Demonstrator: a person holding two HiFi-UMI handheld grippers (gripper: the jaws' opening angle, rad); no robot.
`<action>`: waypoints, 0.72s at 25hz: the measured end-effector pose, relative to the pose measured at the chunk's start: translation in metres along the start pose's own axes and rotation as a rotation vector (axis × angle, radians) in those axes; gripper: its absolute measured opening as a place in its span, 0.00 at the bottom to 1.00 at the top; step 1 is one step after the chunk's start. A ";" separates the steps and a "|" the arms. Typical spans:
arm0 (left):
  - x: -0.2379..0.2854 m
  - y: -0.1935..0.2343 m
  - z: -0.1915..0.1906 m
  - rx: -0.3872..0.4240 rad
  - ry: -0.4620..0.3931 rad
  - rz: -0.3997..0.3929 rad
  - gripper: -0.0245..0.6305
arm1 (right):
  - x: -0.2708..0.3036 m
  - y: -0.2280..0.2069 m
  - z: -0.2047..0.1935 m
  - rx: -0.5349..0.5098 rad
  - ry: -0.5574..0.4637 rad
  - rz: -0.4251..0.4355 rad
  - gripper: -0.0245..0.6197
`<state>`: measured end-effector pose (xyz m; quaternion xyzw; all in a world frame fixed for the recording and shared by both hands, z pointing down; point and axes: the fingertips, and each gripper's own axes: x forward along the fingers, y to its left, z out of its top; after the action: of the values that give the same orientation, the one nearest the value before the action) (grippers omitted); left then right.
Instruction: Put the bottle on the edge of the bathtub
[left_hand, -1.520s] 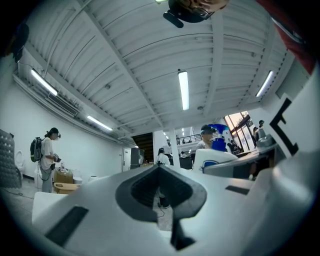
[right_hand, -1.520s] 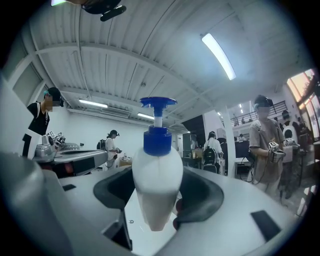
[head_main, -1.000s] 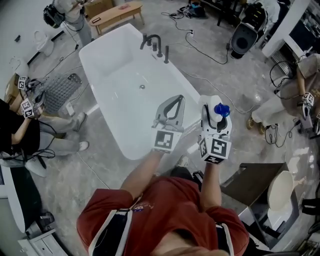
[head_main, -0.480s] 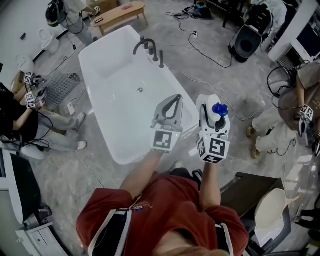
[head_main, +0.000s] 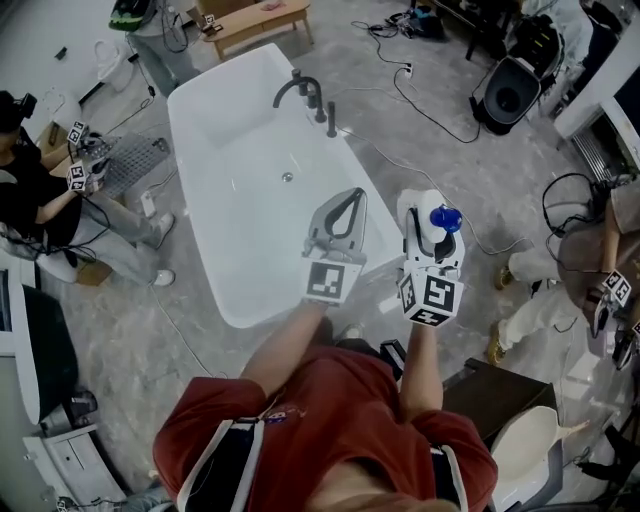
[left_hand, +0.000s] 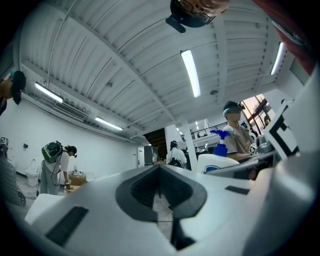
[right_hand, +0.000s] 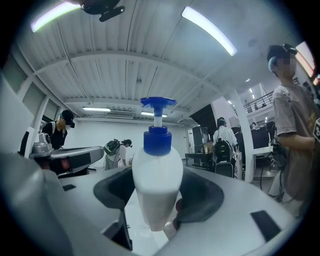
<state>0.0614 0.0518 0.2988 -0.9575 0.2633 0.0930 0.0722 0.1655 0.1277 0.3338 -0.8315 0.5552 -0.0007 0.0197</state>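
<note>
One bottle, white with a blue pump, was pinched in the right tool, near the single bathtub rim. Left tool was pressed together, empty, over the tub.

Red shirt with black-and-white trim; left gripper, right gripper pale grey.

The bottle is white and plump, narrowing toward its base, with a blue collar and a blue pump head on top. It stands upright, clamped between the jaws of my right gripper and held in the air. From my head view it hangs just beyond the near right rim of the bathtub, not touching it. The bathtub is white and freestanding, with a dark faucet on its far right rim.
</note>
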 end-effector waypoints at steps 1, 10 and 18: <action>0.008 0.004 -0.004 0.000 0.000 0.006 0.06 | 0.010 -0.003 -0.002 0.001 -0.001 0.003 0.45; -0.006 0.063 -0.005 0.002 -0.010 0.040 0.06 | 0.044 0.054 0.004 -0.020 -0.018 0.046 0.45; 0.003 0.130 -0.013 -0.006 -0.004 0.081 0.06 | 0.092 0.097 0.002 -0.042 0.006 0.077 0.45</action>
<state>-0.0020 -0.0628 0.2997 -0.9461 0.3013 0.0986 0.0662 0.1113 0.0057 0.3265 -0.8096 0.5868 0.0094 0.0007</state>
